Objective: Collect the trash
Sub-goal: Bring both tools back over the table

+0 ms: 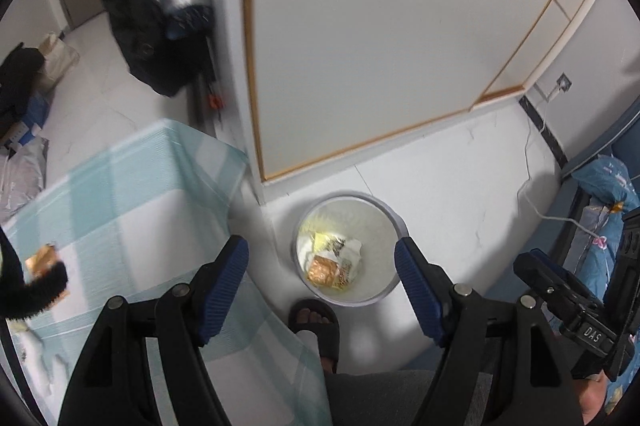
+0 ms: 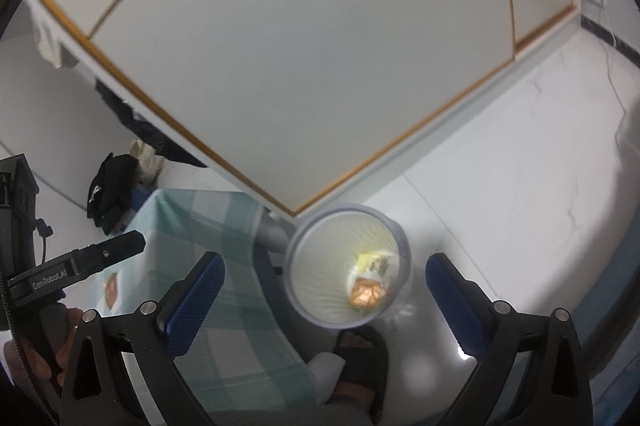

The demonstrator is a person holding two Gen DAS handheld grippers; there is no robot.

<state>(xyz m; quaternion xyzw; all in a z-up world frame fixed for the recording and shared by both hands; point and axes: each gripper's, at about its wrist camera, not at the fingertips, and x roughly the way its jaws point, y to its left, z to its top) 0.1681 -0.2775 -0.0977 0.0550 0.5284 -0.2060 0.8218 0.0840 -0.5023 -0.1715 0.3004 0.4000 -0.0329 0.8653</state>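
A white round bin [image 1: 376, 202] stands on the floor beside the table, holding crumpled wrappers, among them an orange one [image 1: 320, 270]. My left gripper [image 1: 320, 258] hangs open above it, with nothing between its blue pads. In the right wrist view the same bin [image 2: 332, 250] lies below my right gripper [image 2: 325, 262], which stands wide open and empty. Another orange wrapper [image 1: 42, 260] lies on the checked tablecloth [image 1: 132, 194] to the left; the same wrapper [image 2: 112, 288] shows in the right wrist view.
A person's foot in a black sandal [image 1: 314, 326] stands just in front of the bin. A white wardrobe with gold trim [image 1: 380, 46] rises behind it. A bed with blue bedding [image 1: 608, 186] is at the right, and dark bags [image 1: 152, 26] hang at the back left.
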